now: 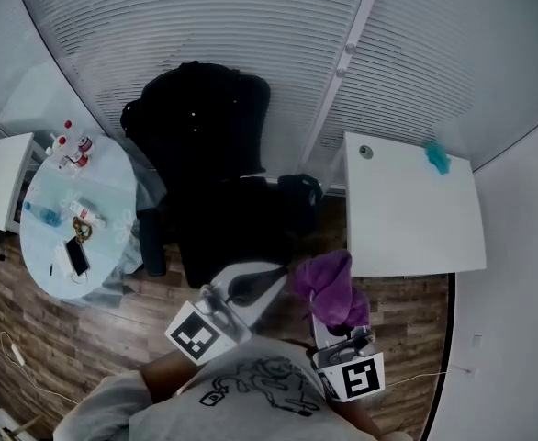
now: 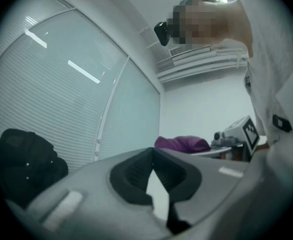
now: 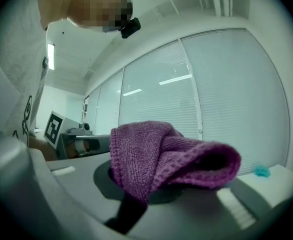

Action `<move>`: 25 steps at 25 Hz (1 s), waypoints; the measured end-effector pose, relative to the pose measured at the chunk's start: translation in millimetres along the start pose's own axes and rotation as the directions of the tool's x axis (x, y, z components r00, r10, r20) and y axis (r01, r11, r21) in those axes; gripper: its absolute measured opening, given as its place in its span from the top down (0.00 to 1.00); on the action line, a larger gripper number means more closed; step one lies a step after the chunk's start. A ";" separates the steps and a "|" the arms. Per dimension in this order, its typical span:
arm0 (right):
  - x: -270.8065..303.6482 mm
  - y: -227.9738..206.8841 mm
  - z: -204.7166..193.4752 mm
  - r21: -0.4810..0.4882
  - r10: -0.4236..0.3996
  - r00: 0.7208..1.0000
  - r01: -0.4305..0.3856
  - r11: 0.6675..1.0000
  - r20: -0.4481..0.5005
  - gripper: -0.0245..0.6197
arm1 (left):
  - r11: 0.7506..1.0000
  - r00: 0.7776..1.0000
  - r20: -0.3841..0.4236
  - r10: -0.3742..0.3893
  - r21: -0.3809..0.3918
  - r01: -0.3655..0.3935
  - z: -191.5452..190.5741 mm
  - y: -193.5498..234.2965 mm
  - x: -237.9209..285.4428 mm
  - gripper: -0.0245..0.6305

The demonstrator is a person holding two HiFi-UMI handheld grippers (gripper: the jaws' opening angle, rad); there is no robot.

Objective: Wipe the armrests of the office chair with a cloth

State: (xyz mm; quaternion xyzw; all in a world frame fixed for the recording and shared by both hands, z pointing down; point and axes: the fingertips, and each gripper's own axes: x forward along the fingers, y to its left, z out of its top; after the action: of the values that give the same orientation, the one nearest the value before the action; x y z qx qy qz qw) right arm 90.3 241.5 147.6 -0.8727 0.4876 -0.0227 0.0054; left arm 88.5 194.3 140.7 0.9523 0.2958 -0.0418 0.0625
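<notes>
A black office chair (image 1: 209,145) stands in front of me by the blinds, with an armrest (image 1: 151,243) on its left side and another (image 1: 301,191) on its right. Held low, close to my body, my right gripper (image 1: 331,312) is shut on a bunched purple cloth (image 1: 329,285). In the right gripper view the cloth (image 3: 161,156) covers the jaws of that gripper (image 3: 149,186). My left gripper (image 1: 267,276) sits beside it, short of the chair seat, shut with nothing in it. Its pads (image 2: 136,174) meet at the tip (image 2: 153,151).
A white table (image 1: 407,223) stands at the right with a small teal thing (image 1: 437,157) at its far corner. A round glass table (image 1: 113,200) at the left carries bottles (image 1: 72,147) and a phone (image 1: 77,255). Wood floor lies below.
</notes>
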 end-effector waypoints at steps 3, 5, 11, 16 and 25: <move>19.9 -8.0 -3.7 0.003 -0.003 1.000 0.003 1.000 -0.011 0.90 | 1.000 1.000 0.010 0.007 -0.005 -0.007 0.5 21.8 5.9 0.96; 29.2 -12.9 -6.3 0.006 -0.005 1.000 0.005 1.000 -0.019 0.91 | 1.000 1.000 0.011 0.012 -0.012 -0.012 -1.0 31.6 8.7 0.96; 41.7 -27.8 -8.8 0.014 -0.007 1.000 0.007 1.000 -0.027 0.91 | 1.000 1.000 -0.016 0.013 -0.015 -0.014 -8.7 42.8 21.4 0.96; 37.7 -41.0 -9.9 0.020 -0.004 1.000 0.005 1.000 -0.019 0.90 | 1.000 1.000 -0.016 0.013 -0.014 -0.013 -10.2 38.4 34.9 0.96; 17.9 -72.9 -9.5 0.026 0.011 0.999 -0.010 1.000 -0.032 0.91 | 0.999 0.999 -0.035 0.038 -0.021 -0.039 -16.1 22.4 64.1 0.96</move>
State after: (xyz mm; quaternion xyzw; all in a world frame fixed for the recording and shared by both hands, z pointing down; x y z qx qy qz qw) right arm 161.3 264.6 160.0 -0.8696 0.4918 -0.0433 0.0090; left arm 154.6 214.1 151.2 0.9577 0.2789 -0.0208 0.0684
